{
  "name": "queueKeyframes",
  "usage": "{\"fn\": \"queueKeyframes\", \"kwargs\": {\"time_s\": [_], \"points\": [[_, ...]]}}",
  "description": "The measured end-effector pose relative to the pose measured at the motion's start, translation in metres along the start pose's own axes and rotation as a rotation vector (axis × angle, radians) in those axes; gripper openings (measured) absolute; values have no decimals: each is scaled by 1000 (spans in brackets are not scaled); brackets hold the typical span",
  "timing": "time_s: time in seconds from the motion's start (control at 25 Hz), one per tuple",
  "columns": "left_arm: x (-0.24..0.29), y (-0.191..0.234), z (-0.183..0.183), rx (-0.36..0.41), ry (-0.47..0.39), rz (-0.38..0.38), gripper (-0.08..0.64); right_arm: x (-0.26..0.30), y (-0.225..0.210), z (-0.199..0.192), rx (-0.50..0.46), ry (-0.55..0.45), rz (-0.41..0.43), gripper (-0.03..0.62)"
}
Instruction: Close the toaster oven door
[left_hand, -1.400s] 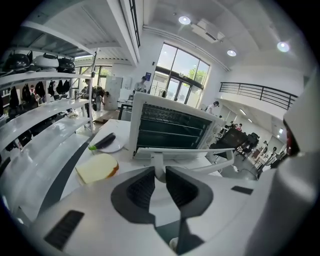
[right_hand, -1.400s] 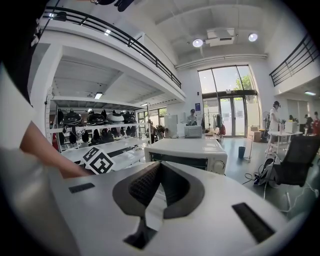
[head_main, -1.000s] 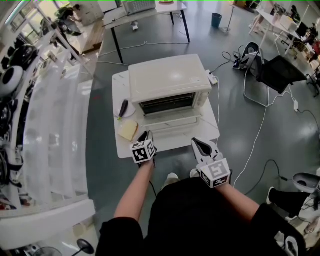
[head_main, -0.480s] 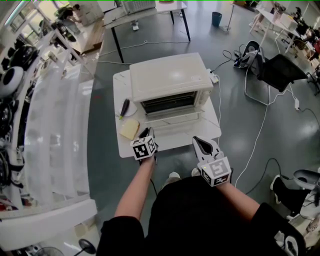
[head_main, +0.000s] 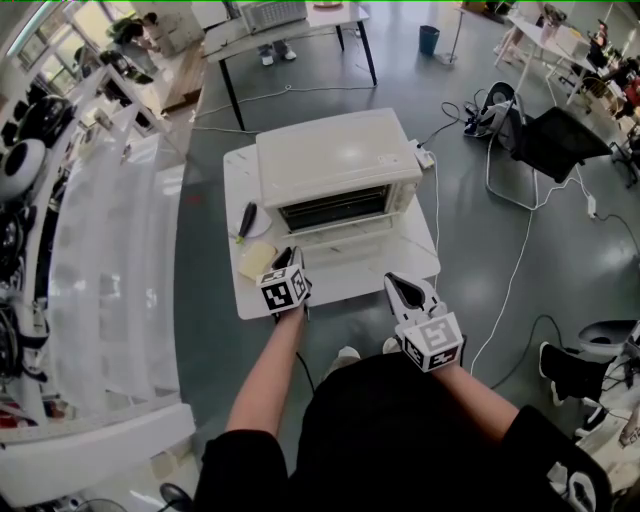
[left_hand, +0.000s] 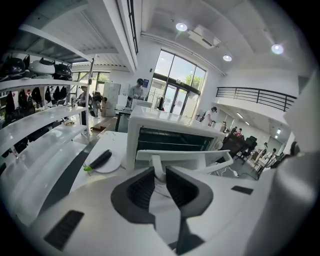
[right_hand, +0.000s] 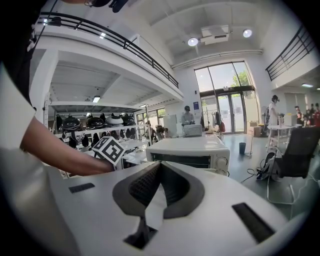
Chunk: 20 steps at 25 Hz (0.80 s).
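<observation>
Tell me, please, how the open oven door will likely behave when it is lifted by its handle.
The door looks like a stiff panel hinged at the lower edge of the toaster oven, so it should swing up, not flex. The handle, its post between the left tongs, is a thin raised bar, probably rigid.

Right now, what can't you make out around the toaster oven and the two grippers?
1. Left gripper grip: the left gripper view shows its jaws flanking the post of the door handle, but contact is unclear.
2. Dark item on the plate: too small in the head view to name.
3. Open oven door: hidden in the right gripper view behind the right gripper body.
</observation>
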<state>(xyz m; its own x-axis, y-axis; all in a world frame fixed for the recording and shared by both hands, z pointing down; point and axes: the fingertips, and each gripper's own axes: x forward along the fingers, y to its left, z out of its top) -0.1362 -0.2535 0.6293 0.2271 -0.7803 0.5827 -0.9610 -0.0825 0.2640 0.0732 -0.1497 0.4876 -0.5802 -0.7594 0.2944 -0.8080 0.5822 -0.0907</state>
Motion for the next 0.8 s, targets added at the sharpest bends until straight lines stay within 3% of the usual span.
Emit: {"fn": "queueKeyframes", "kwargs": {"time_s": [0.28,0.8], "points": [[1,1,12,-10,-27,-2,81,-4,-18,-4,26,5,-66,21],[16,6,39,-9,-52,-9,81,5,-24,-3,28,2,-96,21]]}}
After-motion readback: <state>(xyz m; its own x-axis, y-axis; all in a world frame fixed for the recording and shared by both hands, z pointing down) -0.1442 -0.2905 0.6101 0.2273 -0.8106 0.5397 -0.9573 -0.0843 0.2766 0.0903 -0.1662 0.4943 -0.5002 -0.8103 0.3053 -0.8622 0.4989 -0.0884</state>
